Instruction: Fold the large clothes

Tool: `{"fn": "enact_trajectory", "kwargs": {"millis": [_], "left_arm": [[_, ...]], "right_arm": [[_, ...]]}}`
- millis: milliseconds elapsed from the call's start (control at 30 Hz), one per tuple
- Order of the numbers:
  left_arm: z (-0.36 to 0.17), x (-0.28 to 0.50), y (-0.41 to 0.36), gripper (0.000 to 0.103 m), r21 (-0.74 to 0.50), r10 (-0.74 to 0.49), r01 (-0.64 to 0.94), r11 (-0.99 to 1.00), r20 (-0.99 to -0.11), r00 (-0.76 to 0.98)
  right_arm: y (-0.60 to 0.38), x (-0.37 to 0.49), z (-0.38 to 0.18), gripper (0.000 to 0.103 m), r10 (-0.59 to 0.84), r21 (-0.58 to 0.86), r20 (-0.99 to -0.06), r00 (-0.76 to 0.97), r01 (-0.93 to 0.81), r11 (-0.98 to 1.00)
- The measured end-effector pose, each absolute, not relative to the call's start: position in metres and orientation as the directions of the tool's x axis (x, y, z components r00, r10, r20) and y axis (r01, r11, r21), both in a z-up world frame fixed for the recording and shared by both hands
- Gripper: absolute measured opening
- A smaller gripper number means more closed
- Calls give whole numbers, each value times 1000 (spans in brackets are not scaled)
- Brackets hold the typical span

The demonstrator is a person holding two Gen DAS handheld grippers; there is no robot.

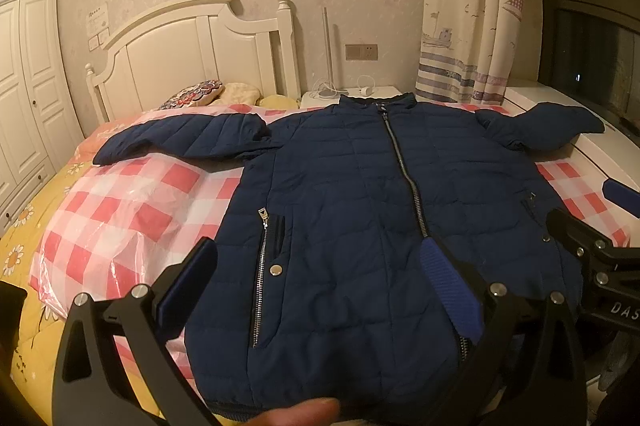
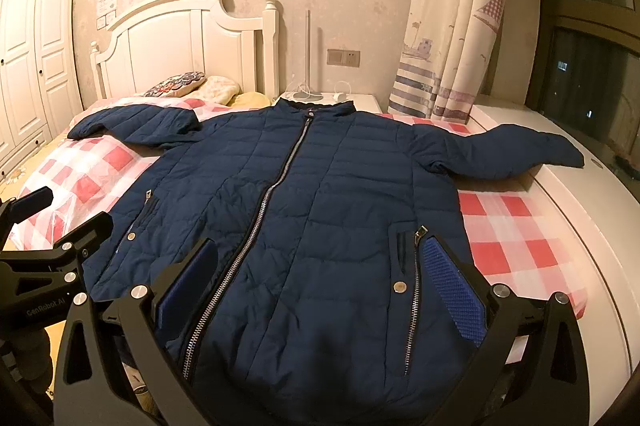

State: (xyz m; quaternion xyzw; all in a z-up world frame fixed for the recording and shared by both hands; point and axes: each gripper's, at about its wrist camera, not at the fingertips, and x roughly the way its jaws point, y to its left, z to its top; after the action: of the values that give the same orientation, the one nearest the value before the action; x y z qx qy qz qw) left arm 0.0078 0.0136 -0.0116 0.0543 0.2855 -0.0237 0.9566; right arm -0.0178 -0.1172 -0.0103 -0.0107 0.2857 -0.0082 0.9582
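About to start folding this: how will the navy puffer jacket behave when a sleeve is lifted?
The jacket will probably flop; its quilted sleeve already sags over the bed's edge. It looks puffy, so likely light and springy. On the plastic-covered checked sheet it may slide.

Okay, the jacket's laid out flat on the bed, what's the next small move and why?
Probably bring the left gripper out to the left sleeve and fold it across the chest. The navy jacket lies zipped and flat, both sleeves spread wide, and both grippers hover open near the hem, holding nothing.
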Motion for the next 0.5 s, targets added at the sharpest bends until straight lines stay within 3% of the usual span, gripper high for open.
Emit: {"fn": "enact_trajectory", "kwargs": {"millis": [500], "left_arm": [[-13,9,14,101,92,-13,77,993,-550,835]], "right_arm": [[-117,-17,-14,98,-20,-17,-553,833,12,1000]]}}
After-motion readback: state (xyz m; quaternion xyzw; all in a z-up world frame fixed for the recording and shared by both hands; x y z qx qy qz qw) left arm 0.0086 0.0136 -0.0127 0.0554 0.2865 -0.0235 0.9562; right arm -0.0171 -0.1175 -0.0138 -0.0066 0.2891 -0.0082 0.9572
